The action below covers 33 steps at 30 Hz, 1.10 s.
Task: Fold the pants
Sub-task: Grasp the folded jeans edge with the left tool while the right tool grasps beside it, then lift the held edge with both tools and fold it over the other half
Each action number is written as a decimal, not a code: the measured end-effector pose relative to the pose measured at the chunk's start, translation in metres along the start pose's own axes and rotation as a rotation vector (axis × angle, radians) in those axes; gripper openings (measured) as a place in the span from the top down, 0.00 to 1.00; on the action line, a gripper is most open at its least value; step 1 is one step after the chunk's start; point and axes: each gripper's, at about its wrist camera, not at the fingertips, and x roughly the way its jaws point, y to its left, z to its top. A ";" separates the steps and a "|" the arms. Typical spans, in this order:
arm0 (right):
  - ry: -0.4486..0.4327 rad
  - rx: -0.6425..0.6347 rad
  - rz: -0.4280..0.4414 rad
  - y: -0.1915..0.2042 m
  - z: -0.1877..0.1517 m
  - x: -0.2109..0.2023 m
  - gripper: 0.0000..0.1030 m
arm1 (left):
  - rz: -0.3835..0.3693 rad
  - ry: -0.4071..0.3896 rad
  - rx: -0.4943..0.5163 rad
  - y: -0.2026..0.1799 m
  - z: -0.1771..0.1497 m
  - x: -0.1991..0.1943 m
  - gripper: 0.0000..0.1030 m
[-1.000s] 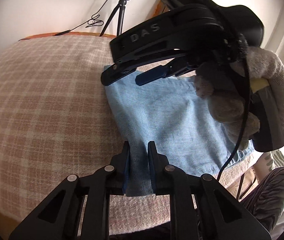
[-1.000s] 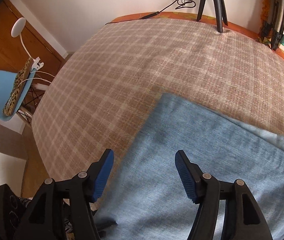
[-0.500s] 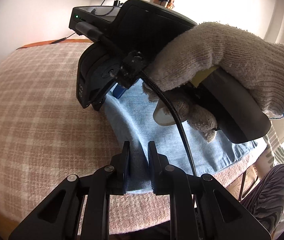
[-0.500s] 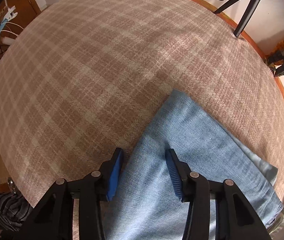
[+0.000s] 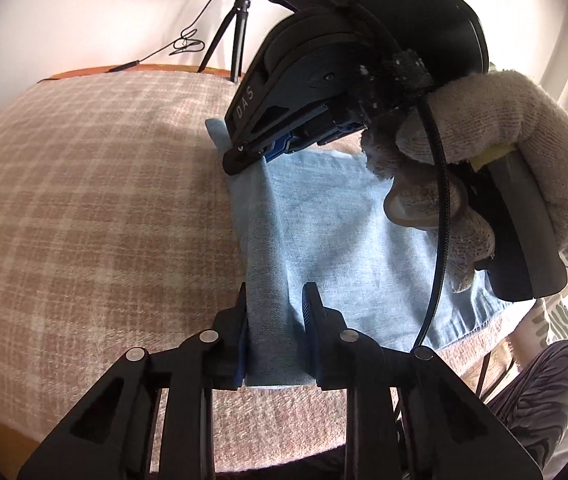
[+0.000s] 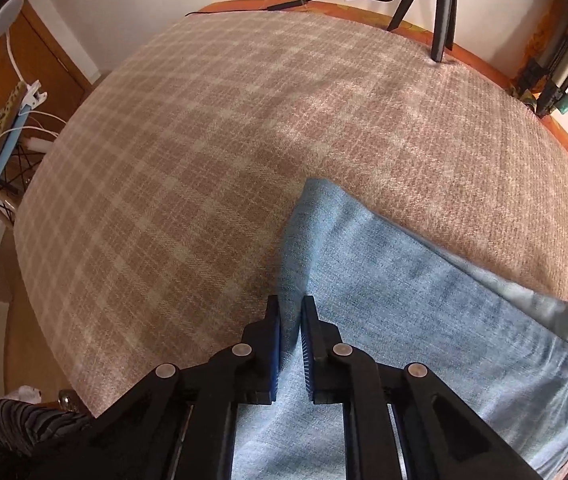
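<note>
Both claws pinching one edge of the half-folded pants

The pants (image 5: 335,240) lie as a compact blue rectangle on the plaid table (image 5: 96,208), so at least one fold looks done — a further fold seems left. The left claw (image 5: 274,300) pinches the near corner of the pants' left edge; the right claw (image 6: 291,316), whose jaws have just been closing, now grips a ridge of cloth at the far corner. How many layers are stacked is hard to tell, and the pants' right end runs out of view.

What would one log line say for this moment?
left hand-held gripper: shut on pants | right hand-held gripper: just closed on pants edge | pants: partly folded on checked cloth
</note>
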 end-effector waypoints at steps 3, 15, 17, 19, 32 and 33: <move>-0.052 0.047 0.054 -0.012 -0.008 -0.014 0.96 | -0.020 -0.049 0.038 -0.013 0.003 -0.010 0.86; -0.253 0.192 0.206 -0.064 -0.041 -0.087 0.97 | -0.119 -0.130 0.128 -0.075 0.021 -0.025 0.86; -0.283 0.207 0.209 -0.076 -0.049 -0.098 0.97 | -0.142 -0.133 0.140 -0.087 0.023 -0.022 0.86; -0.308 0.233 0.222 -0.090 -0.056 -0.106 0.97 | -0.165 -0.134 0.154 -0.100 0.024 -0.019 0.86; -0.447 0.376 0.242 -0.182 -0.111 -0.153 0.97 | -0.293 -0.120 0.218 -0.181 0.035 0.004 0.86; -0.456 0.388 0.243 -0.189 -0.116 -0.155 0.97 | -0.299 -0.118 0.228 -0.187 0.034 0.005 0.86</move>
